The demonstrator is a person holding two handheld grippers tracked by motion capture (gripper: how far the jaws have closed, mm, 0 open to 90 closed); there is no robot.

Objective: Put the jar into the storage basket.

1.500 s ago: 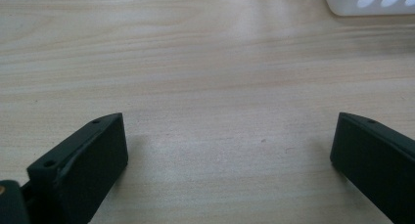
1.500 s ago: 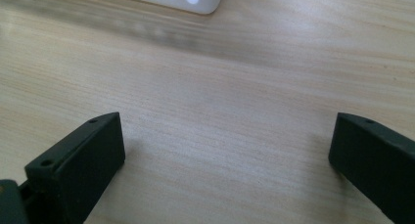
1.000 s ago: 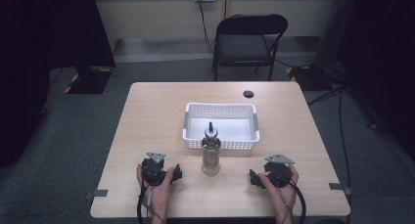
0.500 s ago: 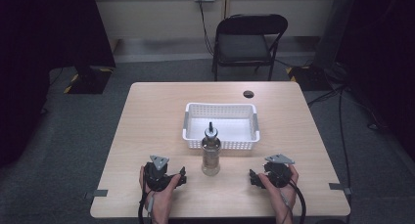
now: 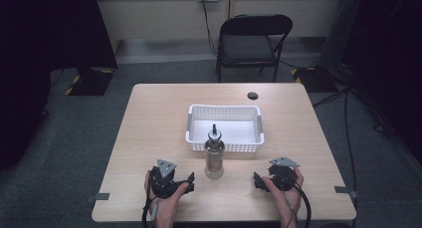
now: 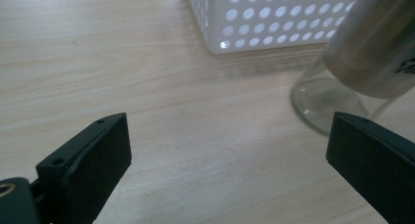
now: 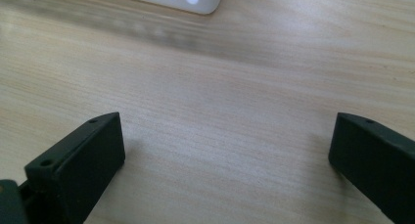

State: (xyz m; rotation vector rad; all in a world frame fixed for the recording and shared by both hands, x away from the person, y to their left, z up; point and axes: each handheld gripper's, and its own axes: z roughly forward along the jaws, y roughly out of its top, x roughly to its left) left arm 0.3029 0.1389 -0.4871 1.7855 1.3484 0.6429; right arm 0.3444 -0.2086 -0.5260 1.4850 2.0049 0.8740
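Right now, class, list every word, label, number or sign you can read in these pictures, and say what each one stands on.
No text can be read.
A dark mark on the bottle in the left gripper view: too blurred and cut off to read.
The basket, table and chair: no lettering seen.

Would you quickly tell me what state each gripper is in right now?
Left gripper: open, holding nothing.
Right gripper: open, holding nothing.

A clear glass bottle [image 5: 214,158] and white perforated plastic basket [image 5: 225,141] sit on a matt, pale wood-grain table [image 5: 164,118].
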